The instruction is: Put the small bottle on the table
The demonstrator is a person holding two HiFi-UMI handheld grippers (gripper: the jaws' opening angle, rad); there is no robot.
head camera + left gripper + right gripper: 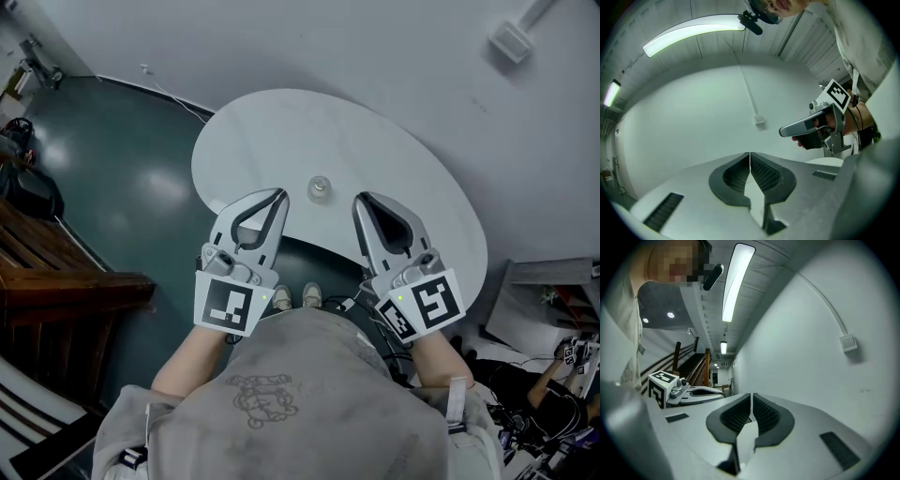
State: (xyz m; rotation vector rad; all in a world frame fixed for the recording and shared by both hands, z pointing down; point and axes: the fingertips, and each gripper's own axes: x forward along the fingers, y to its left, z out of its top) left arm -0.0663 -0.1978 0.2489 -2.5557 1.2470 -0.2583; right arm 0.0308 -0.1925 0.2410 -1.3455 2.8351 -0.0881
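A small clear bottle point(320, 188) stands upright on the round white table point(394, 159), near its front edge. In the head view my two grippers hang above that edge, one on each side of the bottle and apart from it. The left gripper point(280, 194) is shut with nothing between its jaws; its own view shows the tips point(749, 154) meeting against a bare wall. The right gripper point(358, 200) is likewise shut and empty, its tips point(751, 395) closed together. Neither gripper view shows the bottle.
A dark wooden staircase point(56, 281) runs along the left over the dark green floor point(122, 169). A white wall box point(511, 42) with a cable sits on the pale wall behind the table. Cables and gear point(553, 356) lie at the right. The person's shoes point(295, 297) show below the table edge.
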